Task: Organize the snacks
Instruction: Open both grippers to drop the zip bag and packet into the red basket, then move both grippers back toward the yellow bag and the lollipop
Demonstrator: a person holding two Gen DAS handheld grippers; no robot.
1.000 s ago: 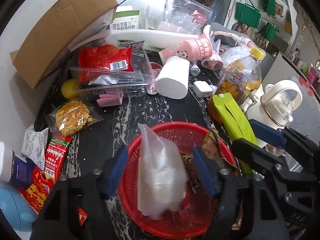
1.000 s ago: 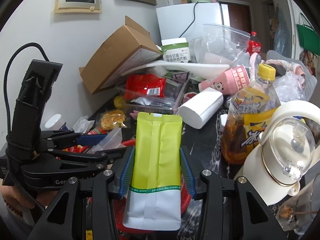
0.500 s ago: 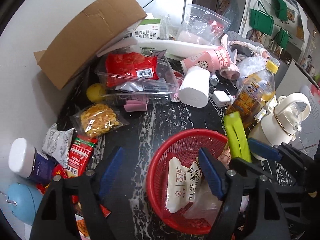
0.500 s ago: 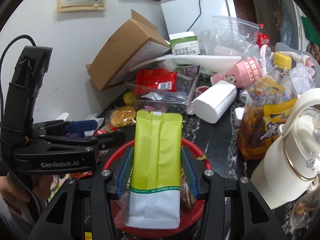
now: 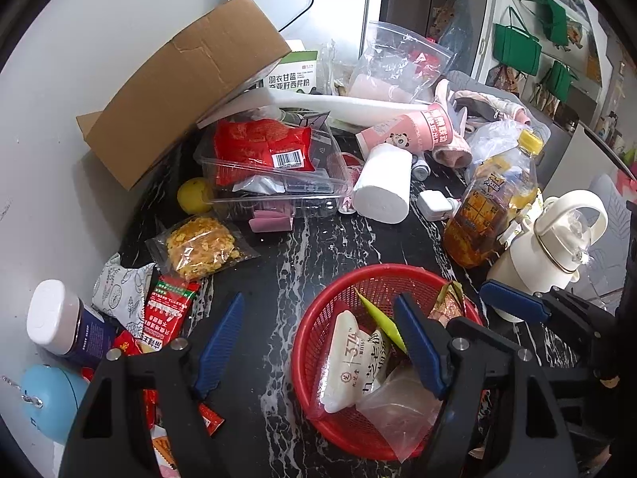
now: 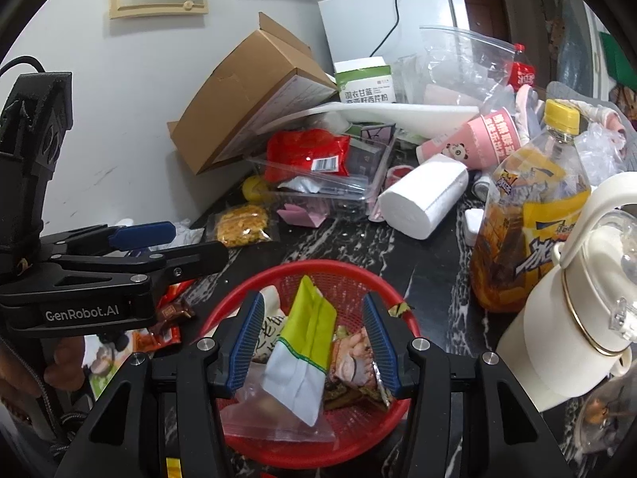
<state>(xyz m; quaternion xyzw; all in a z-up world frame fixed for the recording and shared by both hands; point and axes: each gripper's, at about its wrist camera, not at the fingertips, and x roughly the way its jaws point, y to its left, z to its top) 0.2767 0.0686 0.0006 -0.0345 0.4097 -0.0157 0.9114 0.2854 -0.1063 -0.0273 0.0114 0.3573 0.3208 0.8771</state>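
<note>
A red mesh basket [image 5: 382, 269] [image 6: 318, 265] on the black marble counter holds a white packet [image 5: 350, 358], a clear zip bag [image 5: 402, 406] and a picture-printed sachet [image 6: 354, 358]. My left gripper [image 5: 318, 298] hangs open and empty over the basket's left rim. Over the basket, my right gripper [image 6: 312, 296] is open. A green and white pouch [image 6: 306, 326] lies tilted between its pads, touching neither, its lower end on the pile. Loose snacks lie left of the basket: a bag of yellow crisps [image 5: 203, 245] and red sachets [image 5: 171, 306].
A tea bottle [image 5: 493, 199] and a cream kettle [image 5: 549, 247] stand right of the basket. Behind it lie a paper roll [image 5: 384, 187], a clear tray [image 5: 278, 195] with a red bag, and a cardboard box [image 5: 179, 79]. A white-capped jar [image 5: 59, 318] stands at the left.
My left gripper let the clear bag drop into the basket, then rose and drew back to the left. My right gripper's jaws parted and the green pouch tipped down into the basket.
</note>
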